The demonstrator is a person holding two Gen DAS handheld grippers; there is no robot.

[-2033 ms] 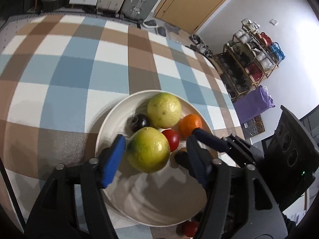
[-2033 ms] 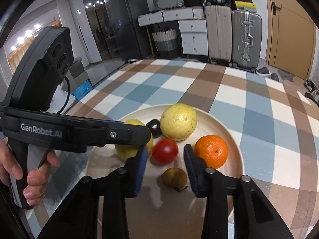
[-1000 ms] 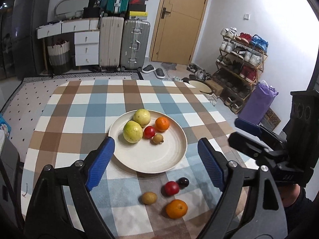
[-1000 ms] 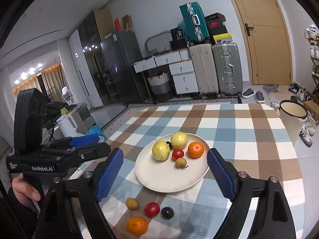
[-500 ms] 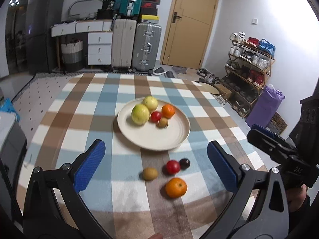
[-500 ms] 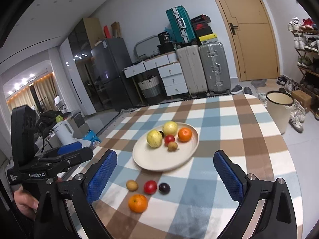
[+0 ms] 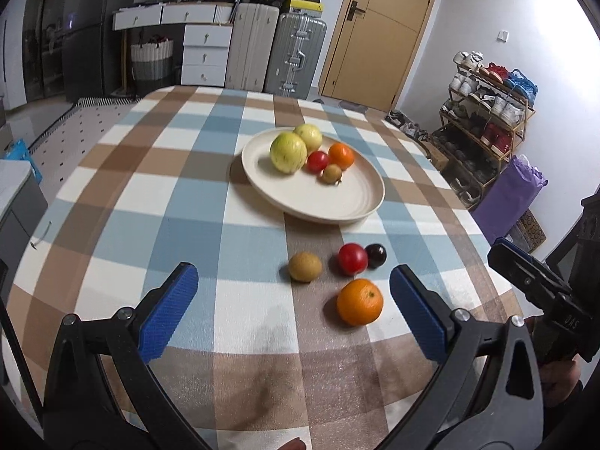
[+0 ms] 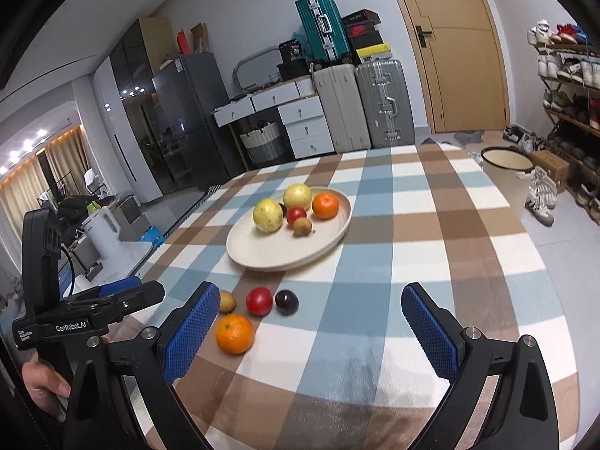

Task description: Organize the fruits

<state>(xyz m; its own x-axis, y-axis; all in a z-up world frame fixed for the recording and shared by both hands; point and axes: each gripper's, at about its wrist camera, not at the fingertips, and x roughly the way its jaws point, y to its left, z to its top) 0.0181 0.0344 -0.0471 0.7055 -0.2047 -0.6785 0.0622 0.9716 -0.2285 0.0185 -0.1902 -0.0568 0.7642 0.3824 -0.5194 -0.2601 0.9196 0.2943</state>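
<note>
Four loose fruits lie on the checked cloth of the desk [image 7: 157, 202], just in front of the cream plate [image 7: 326, 202]: an orange [image 7: 359, 302] nearest the camera, then a kiwi [image 7: 305, 266], a red tomato [image 7: 352, 258] and a dark plum [image 7: 375, 255], the last two touching. On the plate sit two yellow-green guavas [image 7: 288, 152], a second tomato [image 7: 318, 161], a second orange [image 7: 341, 156] and a small brown fruit [image 7: 331, 173], bunched at its far side. Both tools hover above the near edge of the desk with fingers spread wide and nothing between them: the left gripper [image 7: 292, 309] faces the loose group, the right gripper [image 8: 309, 328] stands beside it. Nothing stands between fingers and fruit. Beyond the desk are suitcases [image 7: 277, 52], white drawers [image 7: 204, 50], a door [image 7: 378, 30] and a shoe rack [image 7: 483, 112].
</note>
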